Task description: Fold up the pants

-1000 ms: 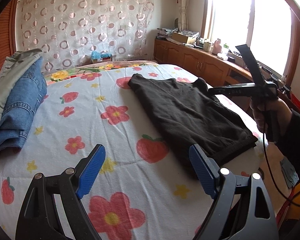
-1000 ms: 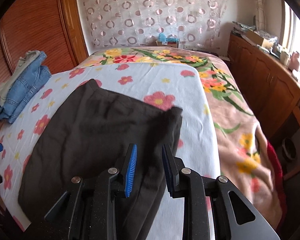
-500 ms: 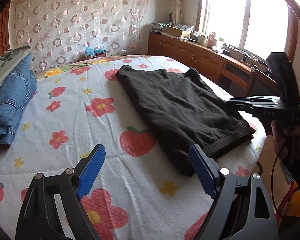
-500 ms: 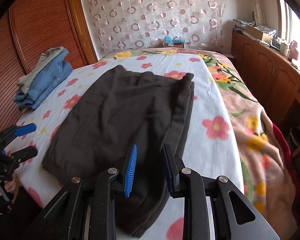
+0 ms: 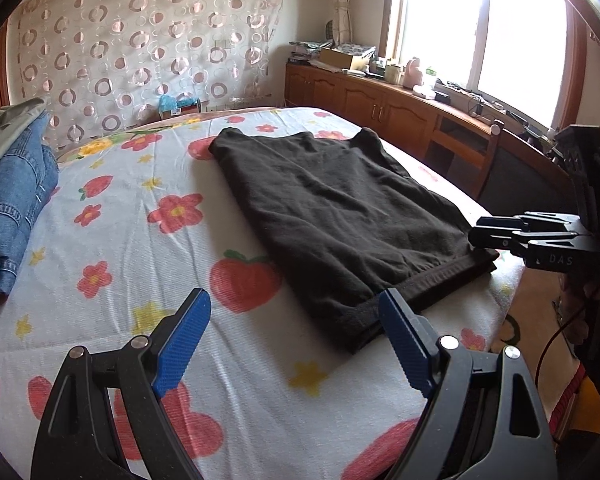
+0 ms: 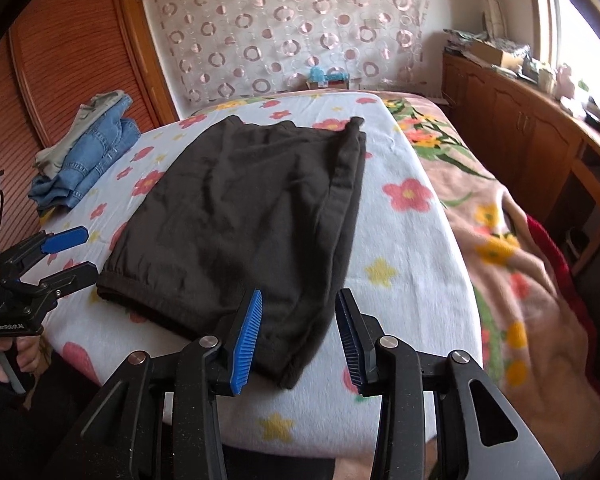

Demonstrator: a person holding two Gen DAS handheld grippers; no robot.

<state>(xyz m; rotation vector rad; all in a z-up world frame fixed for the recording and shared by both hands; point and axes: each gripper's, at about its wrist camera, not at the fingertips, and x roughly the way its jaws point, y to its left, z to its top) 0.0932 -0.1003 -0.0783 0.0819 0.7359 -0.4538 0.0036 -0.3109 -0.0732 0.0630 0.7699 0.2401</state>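
Dark brown pants (image 5: 340,216) lie folded flat on the flowered bed sheet (image 5: 140,240). My left gripper (image 5: 293,295) hangs open and wide just short of the pants' near left hem corner, with nothing between its blue pads. It also shows at the left edge of the right wrist view (image 6: 86,251). My right gripper (image 6: 299,296) hovers over the near right hem corner of the pants (image 6: 252,208). Its jaws are opening, and the fabric lies below them without being pinched. In the left wrist view the right gripper (image 5: 484,236) has its tips at the hem's right end.
A pile of folded jeans (image 6: 92,152) sits at the bed's far left, by a wooden wardrobe (image 6: 60,80). A pink floral blanket (image 6: 500,240) hangs over the bed's right side. Wooden cabinets (image 5: 380,96) with clutter line the window wall.
The right gripper drew back from the far part of the pants to their near hem, and its jaws widened. The left gripper stayed open and drifted slightly closer to the pants.
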